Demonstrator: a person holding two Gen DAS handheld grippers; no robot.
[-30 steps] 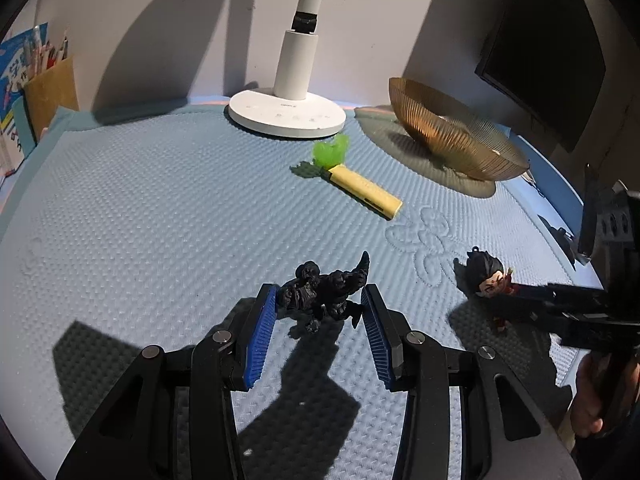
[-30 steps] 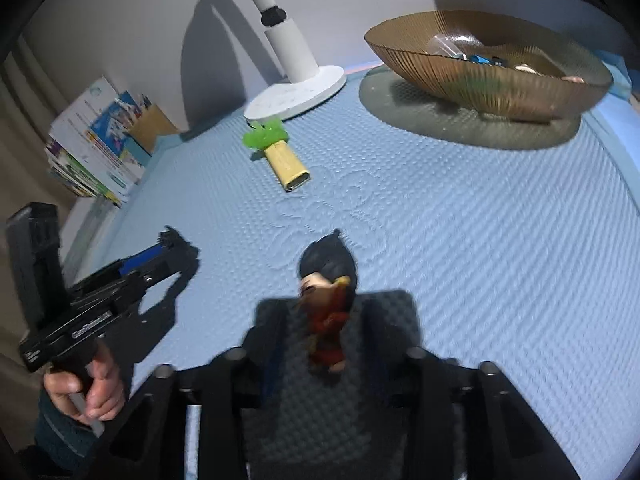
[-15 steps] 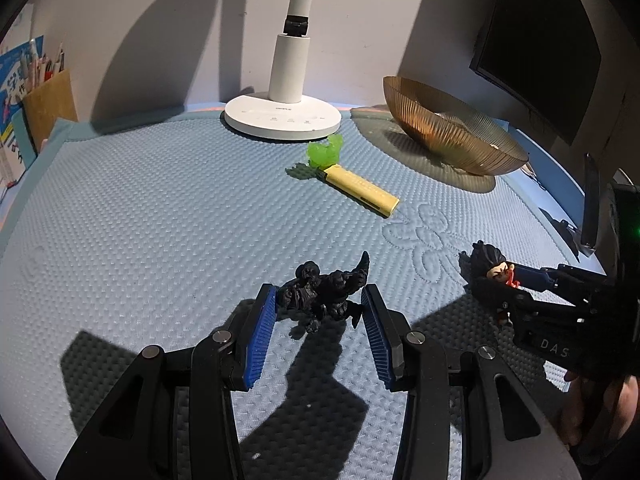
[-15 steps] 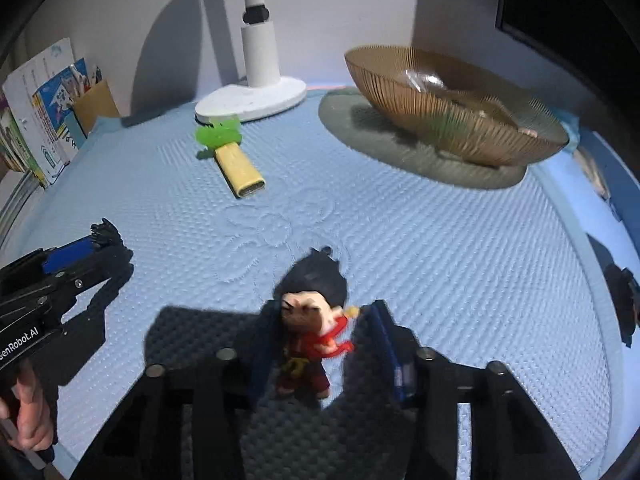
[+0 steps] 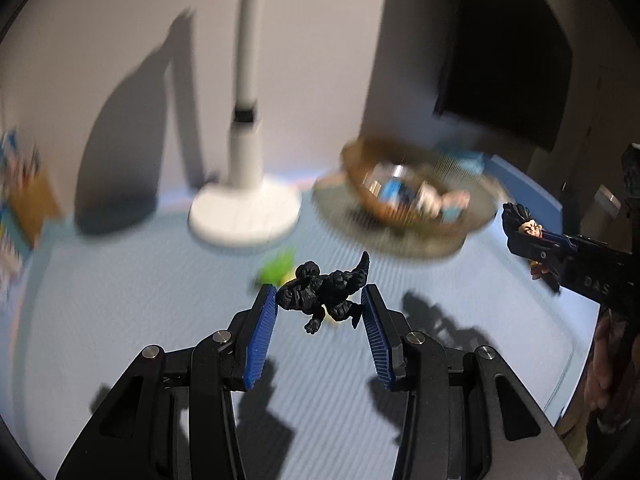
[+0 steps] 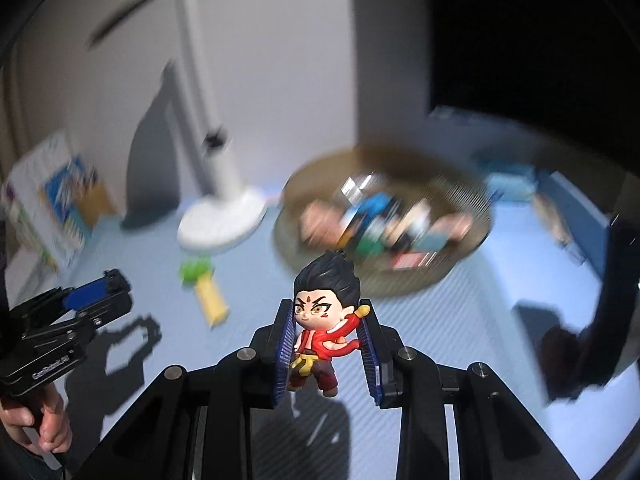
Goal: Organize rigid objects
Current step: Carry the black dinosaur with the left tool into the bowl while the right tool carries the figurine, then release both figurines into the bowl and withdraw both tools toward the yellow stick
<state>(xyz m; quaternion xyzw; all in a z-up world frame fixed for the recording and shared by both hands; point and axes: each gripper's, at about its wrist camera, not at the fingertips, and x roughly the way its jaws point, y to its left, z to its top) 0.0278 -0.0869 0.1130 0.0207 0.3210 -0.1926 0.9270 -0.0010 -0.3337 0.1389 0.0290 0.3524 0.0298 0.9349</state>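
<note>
Left gripper (image 5: 320, 300) clamps a black monster toy (image 5: 324, 292); right gripper (image 6: 326, 340) clamps a red-robed figurine (image 6: 324, 320), both above the blue mat (image 5: 120, 300). A white lamp (image 5: 244, 208) and brown bowl (image 5: 400, 200) stand by the mat's far edge, against a pale wall (image 5: 312, 60).

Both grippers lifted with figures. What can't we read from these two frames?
- Contents of the ribbed amber bowl: motion-blurred in both views, items unidentifiable.
- Yellow stick with green top: mostly hidden behind the black monster figure in the left wrist view.
- Red-robed black-haired figurine: in the left wrist view, the right gripper covers its body.
- Books: blurred, unreadable.
</note>
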